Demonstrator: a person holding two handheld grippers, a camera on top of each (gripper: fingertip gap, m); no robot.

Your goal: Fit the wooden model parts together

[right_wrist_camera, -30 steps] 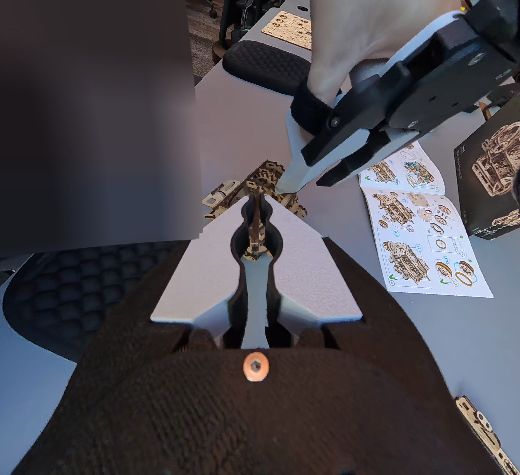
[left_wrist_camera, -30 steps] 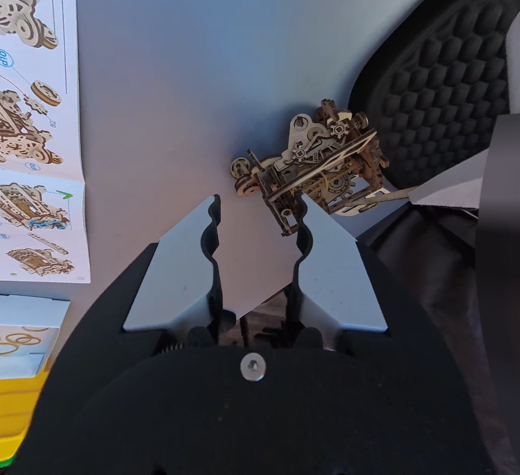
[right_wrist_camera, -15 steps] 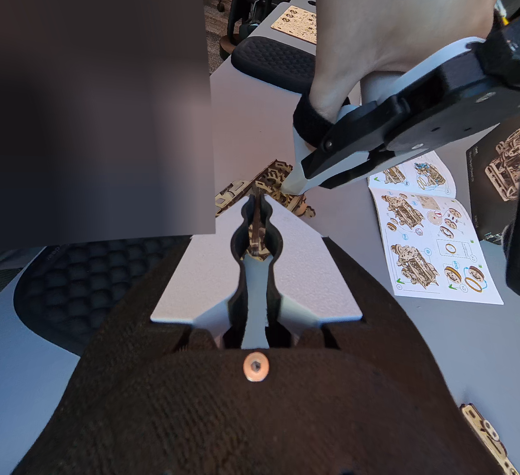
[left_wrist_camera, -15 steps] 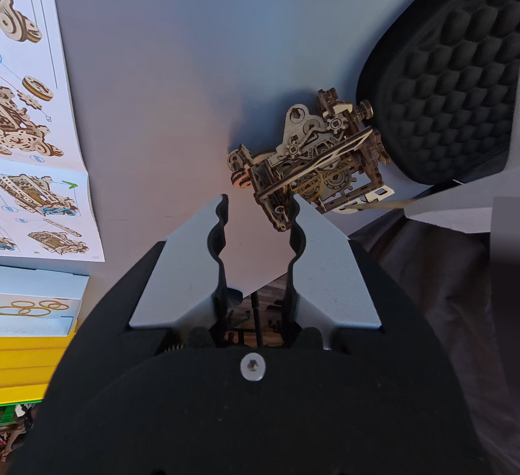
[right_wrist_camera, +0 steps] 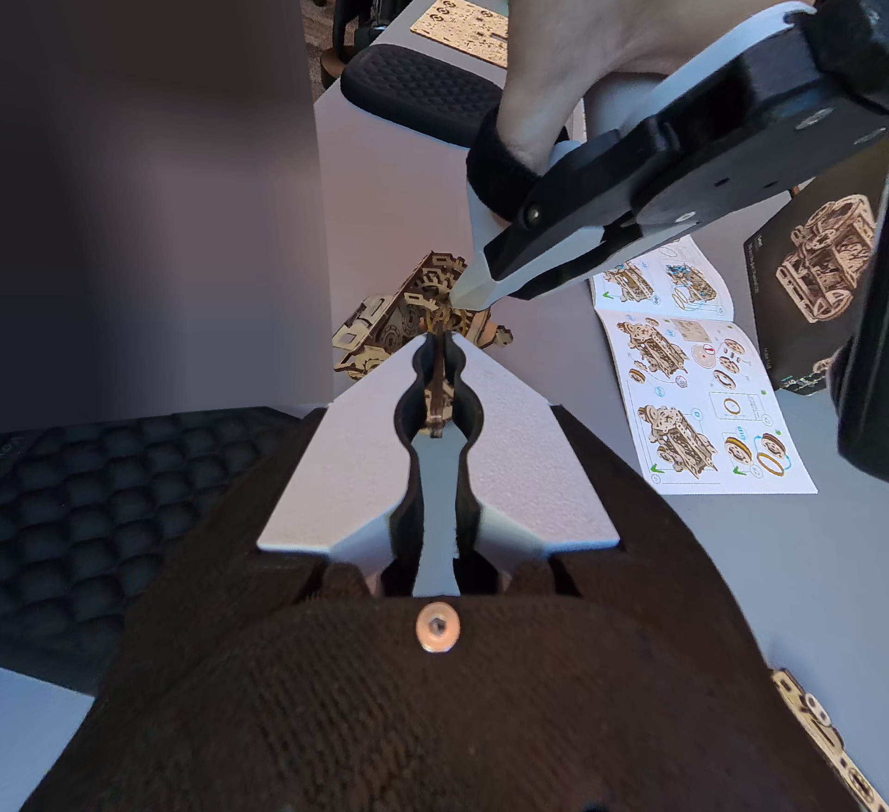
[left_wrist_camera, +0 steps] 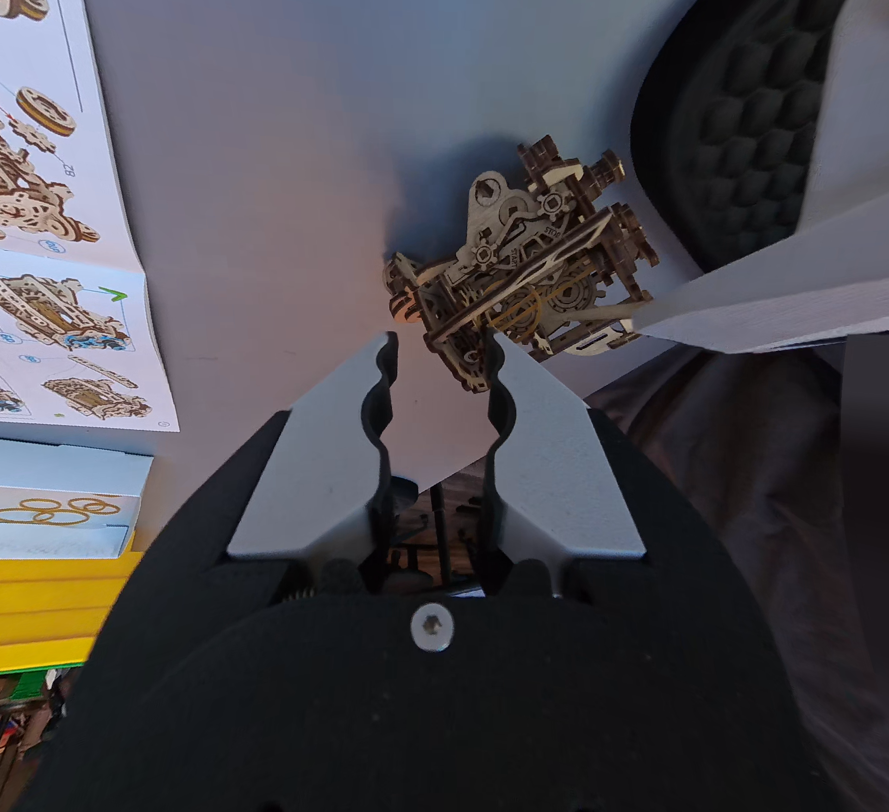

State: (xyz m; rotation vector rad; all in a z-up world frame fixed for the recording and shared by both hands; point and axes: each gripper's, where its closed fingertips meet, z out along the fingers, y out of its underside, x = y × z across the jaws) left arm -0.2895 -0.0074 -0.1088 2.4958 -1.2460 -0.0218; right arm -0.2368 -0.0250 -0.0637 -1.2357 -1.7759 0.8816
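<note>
The part-built wooden model [left_wrist_camera: 519, 279] of gears and frames lies tilted on the grey table [left_wrist_camera: 288, 115], near its front edge. My left gripper [left_wrist_camera: 441, 339] is open. Its right fingertip [left_wrist_camera: 495, 346] touches the model's lower frame; the left fingertip stands apart from it. My right gripper [right_wrist_camera: 437, 339] is shut on a thin flat wooden part [right_wrist_camera: 437, 396], seen edge-on, whose front end reaches into the model [right_wrist_camera: 409, 307]. In the left wrist view the right gripper [left_wrist_camera: 750, 312] comes in from the right with that strip [left_wrist_camera: 606, 307] against the model. The left gripper's tip [right_wrist_camera: 474, 295] rests on the model's top.
An open instruction booklet [left_wrist_camera: 62, 259] lies left of the model and shows in the right wrist view [right_wrist_camera: 688, 380]. A black padded rest [left_wrist_camera: 750, 115] lies to the right. A black box [right_wrist_camera: 827, 283], wooden part sheets [right_wrist_camera: 462, 26] and a yellow box [left_wrist_camera: 53, 596] lie around. The grippers' ends are close to 7 centimetres from one another.
My left gripper's jaws have narrowed and it has moved in against the model's lower corner. My right gripper stays shut on the thin part and has pushed closer to the model.
</note>
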